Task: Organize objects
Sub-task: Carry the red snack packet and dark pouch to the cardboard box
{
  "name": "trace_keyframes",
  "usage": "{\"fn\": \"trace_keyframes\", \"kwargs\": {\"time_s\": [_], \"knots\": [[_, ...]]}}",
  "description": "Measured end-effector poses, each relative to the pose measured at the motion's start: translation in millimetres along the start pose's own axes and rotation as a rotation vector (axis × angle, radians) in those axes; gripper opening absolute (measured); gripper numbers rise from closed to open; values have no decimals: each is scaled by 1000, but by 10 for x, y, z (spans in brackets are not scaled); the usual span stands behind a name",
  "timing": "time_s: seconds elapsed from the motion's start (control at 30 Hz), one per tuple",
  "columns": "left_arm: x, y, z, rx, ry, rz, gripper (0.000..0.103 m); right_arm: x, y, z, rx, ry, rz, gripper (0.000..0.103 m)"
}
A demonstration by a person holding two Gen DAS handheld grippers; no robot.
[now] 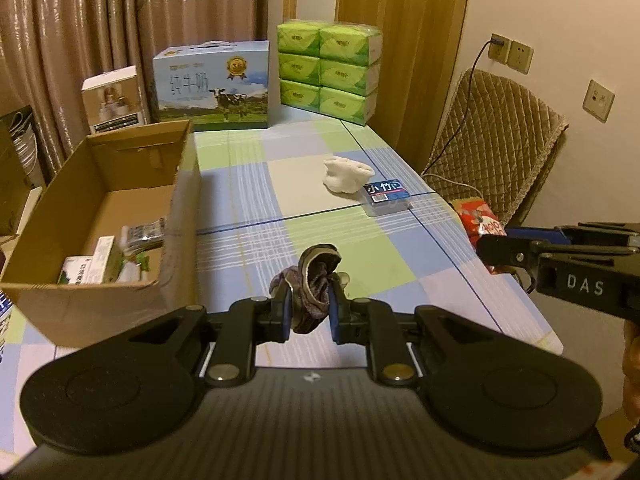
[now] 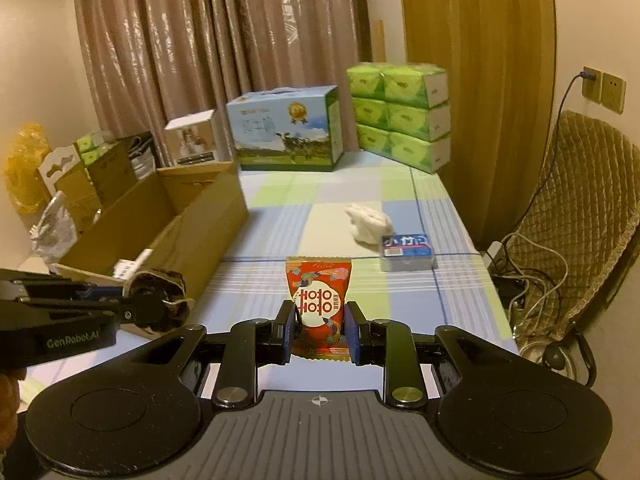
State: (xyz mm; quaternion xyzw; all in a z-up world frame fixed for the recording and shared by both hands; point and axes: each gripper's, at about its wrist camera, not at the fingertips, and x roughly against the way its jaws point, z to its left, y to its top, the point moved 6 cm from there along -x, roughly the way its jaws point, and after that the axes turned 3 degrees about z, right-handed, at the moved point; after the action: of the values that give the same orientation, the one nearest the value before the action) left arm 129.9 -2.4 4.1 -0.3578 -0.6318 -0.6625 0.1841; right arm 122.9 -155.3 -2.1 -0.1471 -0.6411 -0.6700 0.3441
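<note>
Two claws were loaded at once: the left claw (image 1: 309, 312) pinched a dark crumpled cloth (image 1: 316, 280), the right claw (image 2: 319, 326) clamped a red snack packet (image 2: 319, 300) — both lifted clear of the table (image 1: 248, 200), probably bound for the cardboard box (image 1: 44, 280).

So the left gripper (image 1: 310, 312) is clamped tight on a bunched-up dark patterned cloth (image 1: 314, 280), held up over a checked tablecloth (image 1: 248, 200). Off to its left sits an open cardboard box (image 1: 120, 216) with a few small packets inside. Ahead and a bit right there's a white crumpled lump (image 1: 346, 174) touching a little blue box (image 1: 387, 197). Further ahead, a milk carton with a cow on it (image 1: 212, 84) and a stack of green tissue packs (image 1: 329, 70). The right gripper (image 1: 492, 250) pokes in from the right with a red snack packet (image 1: 482, 220).
</note>
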Motion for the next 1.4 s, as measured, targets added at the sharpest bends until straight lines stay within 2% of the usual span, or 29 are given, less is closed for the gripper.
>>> {"fn": "trace_keyframes", "kwargs": {"time_s": [0.23, 0.67, 1.0, 1.4], "knots": [[310, -161, 168, 28, 31, -4, 14, 177, -49, 315, 10, 34, -9, 23], [757, -327, 655, 68, 114, -24, 14, 220, -63, 886, 77, 101, -4, 23], [967, -341, 1007, 100, 159, -43, 15, 114, -34, 1265, 130, 144, 3, 23], [1059, -343, 1281, 128, 186, -50, 15, 22, -1, 1543, 169, 173, 5, 23]]}}
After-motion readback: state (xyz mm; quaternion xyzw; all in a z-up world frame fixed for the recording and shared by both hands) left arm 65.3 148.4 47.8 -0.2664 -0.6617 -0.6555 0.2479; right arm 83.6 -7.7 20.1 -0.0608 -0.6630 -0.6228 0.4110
